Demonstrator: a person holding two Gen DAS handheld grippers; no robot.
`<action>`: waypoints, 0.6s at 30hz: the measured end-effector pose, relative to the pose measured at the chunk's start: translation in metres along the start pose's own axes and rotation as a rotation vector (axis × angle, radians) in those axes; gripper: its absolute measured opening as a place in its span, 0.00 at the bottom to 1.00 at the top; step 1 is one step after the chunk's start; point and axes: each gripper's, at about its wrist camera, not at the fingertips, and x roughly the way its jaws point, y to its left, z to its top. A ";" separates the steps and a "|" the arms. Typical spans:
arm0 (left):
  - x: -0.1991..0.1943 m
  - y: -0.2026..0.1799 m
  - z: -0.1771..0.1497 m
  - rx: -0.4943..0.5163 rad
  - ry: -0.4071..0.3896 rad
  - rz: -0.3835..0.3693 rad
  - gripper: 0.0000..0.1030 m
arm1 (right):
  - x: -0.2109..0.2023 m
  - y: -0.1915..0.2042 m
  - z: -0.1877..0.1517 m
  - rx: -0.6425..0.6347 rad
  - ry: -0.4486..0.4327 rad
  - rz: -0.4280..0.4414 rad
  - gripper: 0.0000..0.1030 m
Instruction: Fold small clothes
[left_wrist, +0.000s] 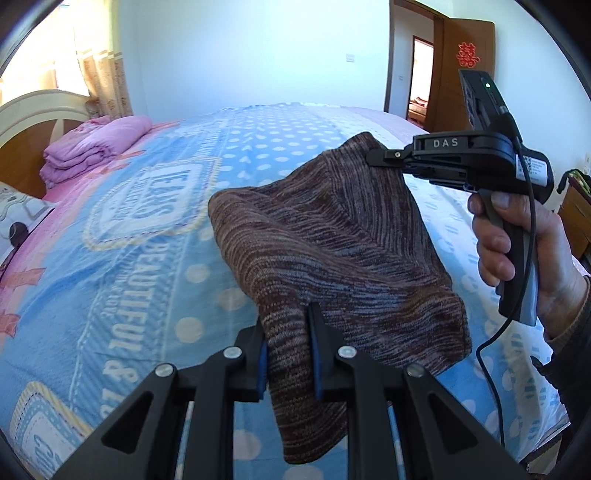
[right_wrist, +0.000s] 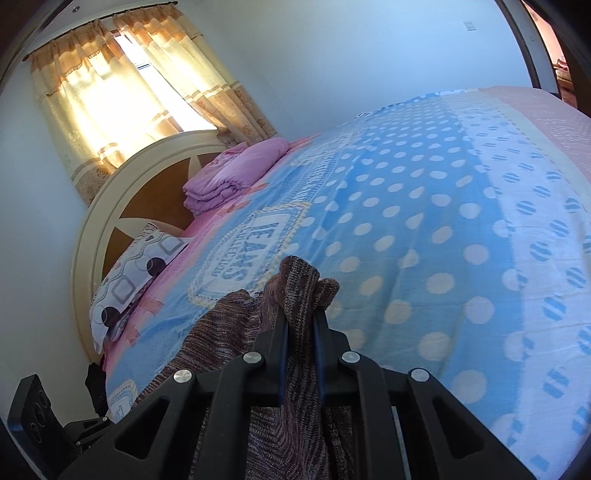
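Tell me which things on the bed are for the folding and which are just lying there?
For the folding:
- brown knitted garment, held up over the bed
- left gripper, jaws shut on one edge
- right gripper, jaws shut on another edge

Just lying there:
- folded pink quilt near the headboard
- patterned pillow
- blue spotted blanket covering the bed

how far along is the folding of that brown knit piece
Done: the brown knit garment is picked up; the left gripper and right gripper each pinch a bunched edge of it between their fingers. In hand: it hangs draped between them above the blue dotted bedspread, doubled over loosely with no neat crease. Left: laying it flat, making the folds and setting it down.
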 end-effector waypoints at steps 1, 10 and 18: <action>0.000 0.004 -0.001 -0.008 0.000 0.006 0.19 | 0.003 0.003 0.000 -0.003 0.003 0.004 0.11; -0.015 0.032 -0.010 -0.036 -0.013 0.041 0.18 | 0.037 0.037 -0.002 -0.031 0.043 0.048 0.11; -0.023 0.059 -0.016 -0.071 -0.021 0.070 0.18 | 0.061 0.065 0.000 -0.068 0.068 0.079 0.11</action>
